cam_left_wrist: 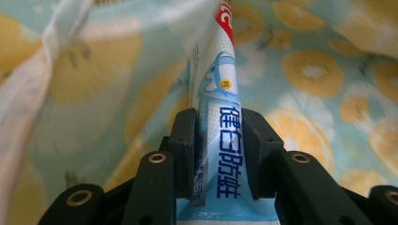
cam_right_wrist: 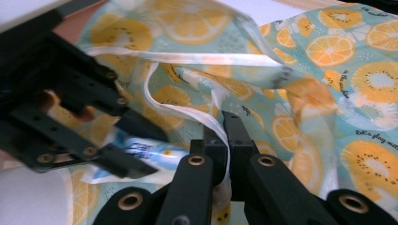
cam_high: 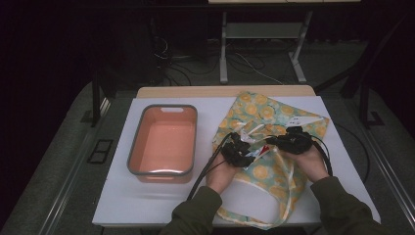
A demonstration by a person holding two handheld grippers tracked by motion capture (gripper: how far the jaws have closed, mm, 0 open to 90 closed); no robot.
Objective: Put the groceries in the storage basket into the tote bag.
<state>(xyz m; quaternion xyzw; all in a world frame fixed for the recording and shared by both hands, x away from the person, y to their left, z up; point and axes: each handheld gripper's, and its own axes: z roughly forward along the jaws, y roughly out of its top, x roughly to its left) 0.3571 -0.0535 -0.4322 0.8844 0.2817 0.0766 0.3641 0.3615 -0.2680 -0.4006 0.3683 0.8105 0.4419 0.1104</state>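
You hold the bag's white strap [cam_right_wrist: 220, 123] clamped in the right gripper [cam_right_wrist: 224, 123] to keep the fruit-print bag [cam_high: 264, 110] open while the left gripper [cam_left_wrist: 218, 123], jaws clamped on the toothpaste tube [cam_left_wrist: 220, 89], holds it at the bag's mouth.

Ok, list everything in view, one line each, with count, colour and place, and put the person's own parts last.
bag: one, teal cloth with orange fruit print, lying on the right half of the mat.
strap: one, white, on the bag, pinched in the right claw.
tube: one, white and blue with a red end, in the left claw over the bag.
tub: one, salmon with a grey rim, on the left half of the mat.
mat: one, white, covering the table.
table: one, wooden edge at the far side.
left claw: one, black, shut on the tube.
right claw: one, black, shut on the strap.
sleeves: two, olive green, at the bottom.
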